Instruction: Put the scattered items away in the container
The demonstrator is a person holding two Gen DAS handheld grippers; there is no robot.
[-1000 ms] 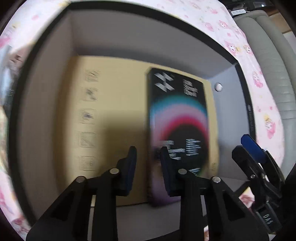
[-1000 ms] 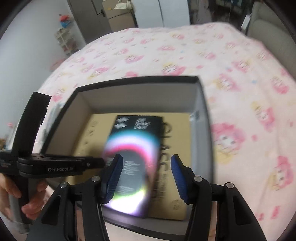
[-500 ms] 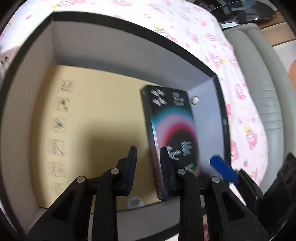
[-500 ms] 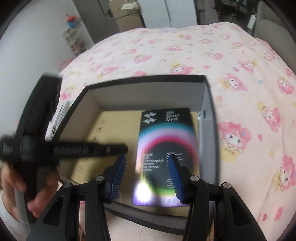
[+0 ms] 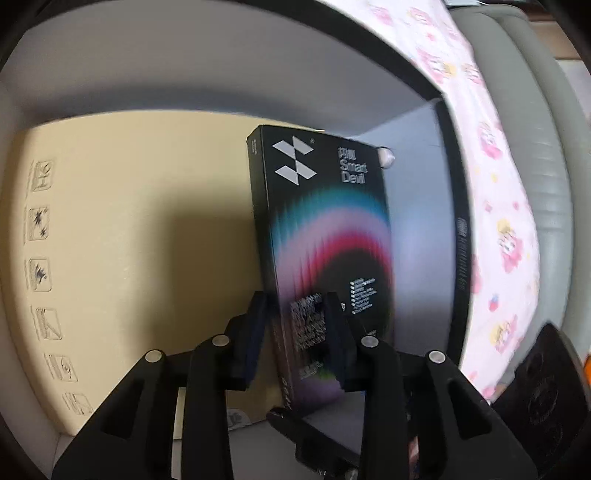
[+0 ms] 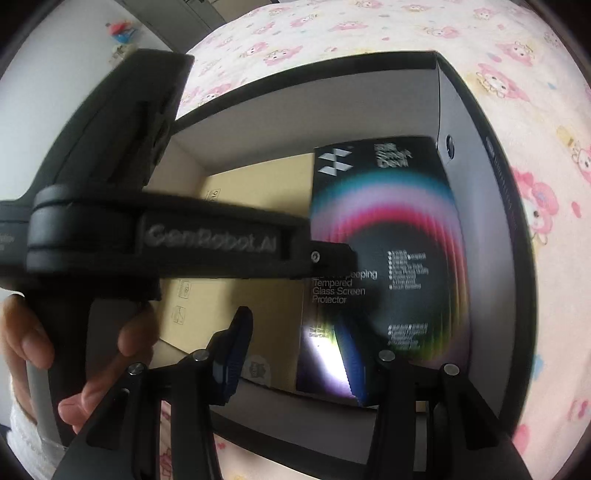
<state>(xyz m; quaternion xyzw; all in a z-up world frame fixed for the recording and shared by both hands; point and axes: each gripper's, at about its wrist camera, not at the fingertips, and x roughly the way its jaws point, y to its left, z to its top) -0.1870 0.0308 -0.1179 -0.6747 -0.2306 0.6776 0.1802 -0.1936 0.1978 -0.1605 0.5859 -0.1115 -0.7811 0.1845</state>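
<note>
A black screen-protector box (image 5: 325, 229) with a rainbow arc lies inside the dark open container (image 5: 184, 74), on its right side, on top of a flat tan cardboard box (image 5: 129, 221). My left gripper (image 5: 295, 325) is open, reaching into the container, with its fingers on either side of the black box's left edge near its near end. The right wrist view shows the same black box (image 6: 384, 236), the container wall (image 6: 480, 206) and the left gripper's body crossing in front. My right gripper (image 6: 291, 354) is open and empty above the container's near edge.
The container sits on a pink cartoon-print bedspread (image 6: 535, 110). A grey padded headboard (image 5: 535, 129) runs along the right in the left wrist view. A person's hand (image 6: 33, 343) holds the left gripper's handle. A shelf with toys (image 6: 122, 33) stands far off.
The black box has dropped from my right gripper into the container and now lies flat. My left gripper has moved deeper in, its fingers now around the box's edge. The right gripper has drawn back.
</note>
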